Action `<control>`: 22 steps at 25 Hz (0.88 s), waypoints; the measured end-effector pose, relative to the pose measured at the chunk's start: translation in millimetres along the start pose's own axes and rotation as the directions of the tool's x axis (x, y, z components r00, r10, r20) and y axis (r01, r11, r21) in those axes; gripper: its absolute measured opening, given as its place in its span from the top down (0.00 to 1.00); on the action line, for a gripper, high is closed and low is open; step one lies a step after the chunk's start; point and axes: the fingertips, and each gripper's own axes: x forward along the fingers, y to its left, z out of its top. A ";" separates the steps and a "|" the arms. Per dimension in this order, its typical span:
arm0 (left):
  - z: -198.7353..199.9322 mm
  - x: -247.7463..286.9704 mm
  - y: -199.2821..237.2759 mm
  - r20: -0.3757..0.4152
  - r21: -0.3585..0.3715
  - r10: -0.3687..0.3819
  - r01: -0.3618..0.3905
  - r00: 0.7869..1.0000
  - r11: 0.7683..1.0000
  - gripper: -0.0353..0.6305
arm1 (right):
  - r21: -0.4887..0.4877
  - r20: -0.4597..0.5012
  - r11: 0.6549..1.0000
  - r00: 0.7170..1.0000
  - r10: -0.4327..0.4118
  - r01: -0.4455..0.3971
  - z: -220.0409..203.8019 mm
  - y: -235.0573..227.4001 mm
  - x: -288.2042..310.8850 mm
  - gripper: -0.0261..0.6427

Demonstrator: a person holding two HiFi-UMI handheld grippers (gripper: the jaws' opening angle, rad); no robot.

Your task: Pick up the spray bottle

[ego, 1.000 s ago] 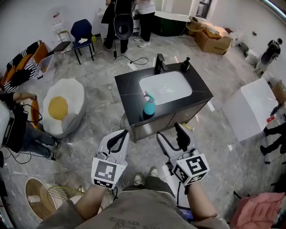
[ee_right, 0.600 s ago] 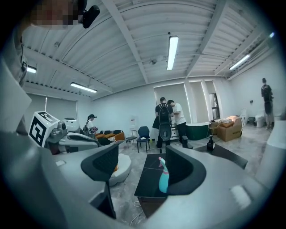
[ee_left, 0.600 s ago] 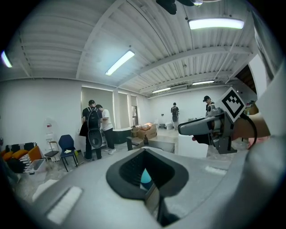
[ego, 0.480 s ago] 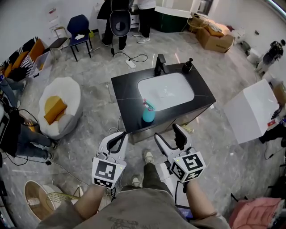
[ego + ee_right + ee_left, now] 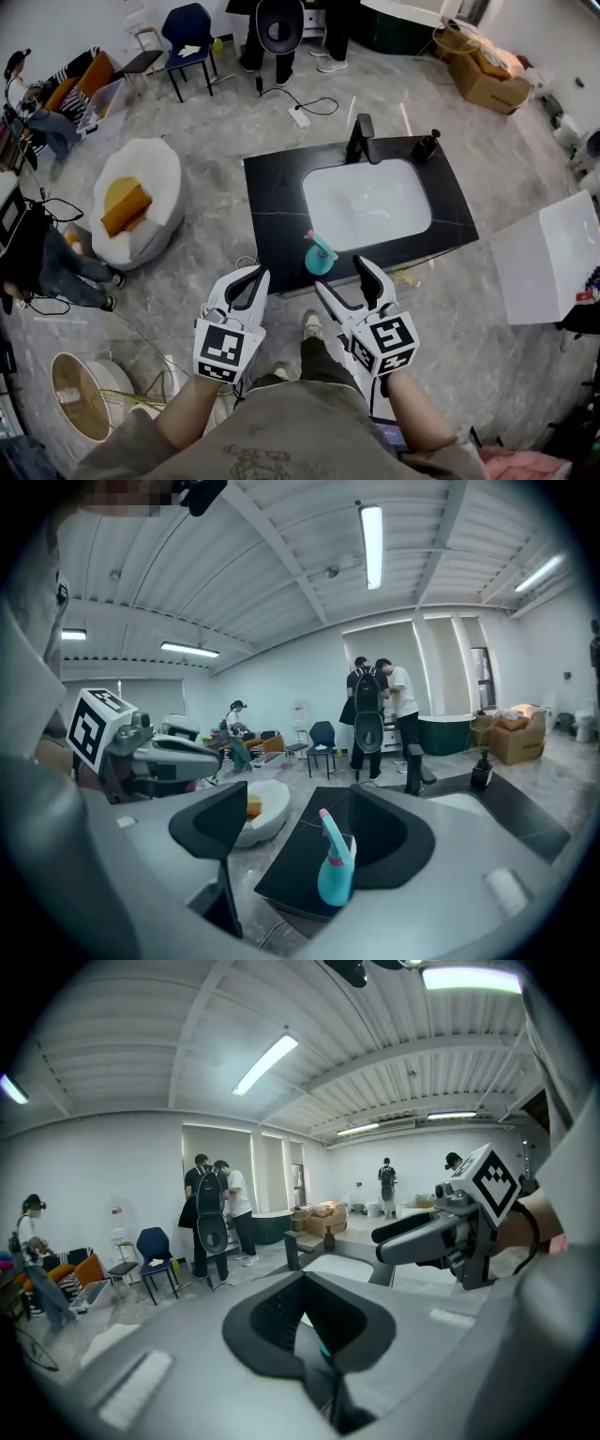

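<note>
A teal spray bottle (image 5: 320, 255) with a pink nozzle stands at the front edge of a black counter (image 5: 272, 202), left of the white sink (image 5: 367, 203). In the right gripper view the bottle (image 5: 336, 869) shows upright between the spread jaws, still some way ahead. My right gripper (image 5: 345, 279) is open and empty, just short of the counter's front edge. My left gripper (image 5: 248, 281) hangs to the bottle's left over the floor. In its own view the left gripper (image 5: 309, 1335) has its dark pads pressed together on nothing.
A black faucet (image 5: 361, 139) and a soap dispenser (image 5: 428, 145) stand behind the sink. An egg-shaped beanbag (image 5: 136, 202) lies to the left, a white table (image 5: 553, 253) to the right. Cables run over the floor, and people stand by a blue chair (image 5: 192, 28).
The view has advanced toward the counter, so the bottle now sits just ahead of the right gripper. Both grippers keep their pose and jaw spread.
</note>
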 end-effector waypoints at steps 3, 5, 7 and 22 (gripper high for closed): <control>2.4 23.4 8.5 -0.015 -0.028 0.038 -0.039 0.999 0.999 0.95 | 0.001 -0.073 0.998 0.995 0.068 -0.068 -12.9 -8.8 19.1 0.42; 0.4 34.9 12.9 -0.034 -0.034 0.064 -0.066 0.997 0.997 0.95 | 0.003 -0.099 0.994 0.989 0.108 -0.109 -19.0 -13.7 31.7 0.42; -3.0 44.1 17.1 -0.055 -0.034 0.091 -0.093 0.994 0.995 0.95 | -0.004 -0.100 0.989 0.984 0.145 -0.146 -21.7 -18.3 43.7 0.42; -16.6 76.0 25.1 -0.145 -0.049 0.166 -0.175 0.975 0.983 0.95 | 0.016 -0.178 0.971 0.954 0.239 -0.240 -47.9 -43.5 72.9 0.42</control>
